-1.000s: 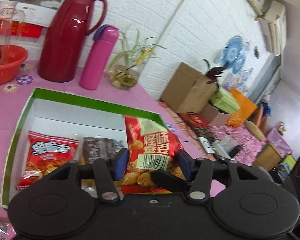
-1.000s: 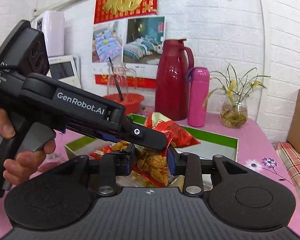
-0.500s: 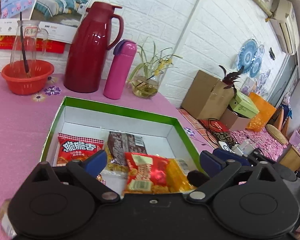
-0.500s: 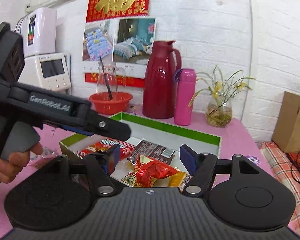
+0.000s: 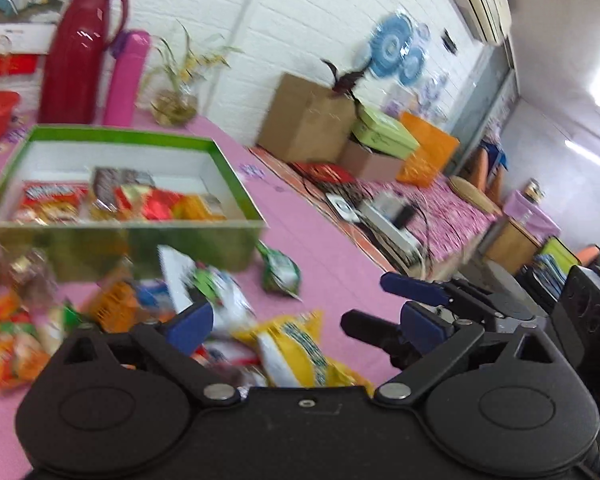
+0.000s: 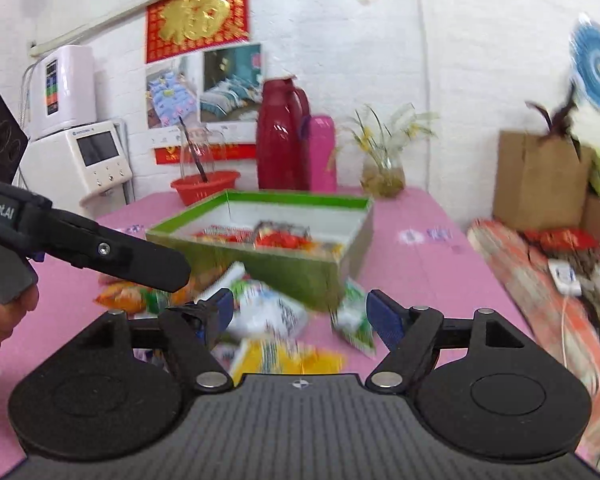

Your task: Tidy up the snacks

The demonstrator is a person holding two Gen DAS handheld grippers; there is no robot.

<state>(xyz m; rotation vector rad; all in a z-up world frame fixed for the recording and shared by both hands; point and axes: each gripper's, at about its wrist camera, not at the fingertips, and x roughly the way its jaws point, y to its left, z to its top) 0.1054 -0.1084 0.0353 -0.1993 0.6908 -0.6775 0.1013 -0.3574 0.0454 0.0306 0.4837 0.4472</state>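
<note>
With motion blur smearing the loose snack packets [image 5: 260, 344] before the green-rimmed cardboard box [image 6: 300, 272], I see my left gripper [image 5: 304, 320] and right gripper [image 6: 300, 312] spread wide, empty, labels unreadable.

Box top: open; you can come in from above the green box [image 6: 300, 276], though packets already cover its near floor.
In front of the box: loose snack packets [image 5: 284, 344] crowd the pink table [image 5: 332, 248].
Behind the box: red flask [image 6: 280, 132], pink bottle [image 6: 322, 152] and plant vase [image 6: 382, 172] block you.
Right of the box: bare table, free passage.
</note>
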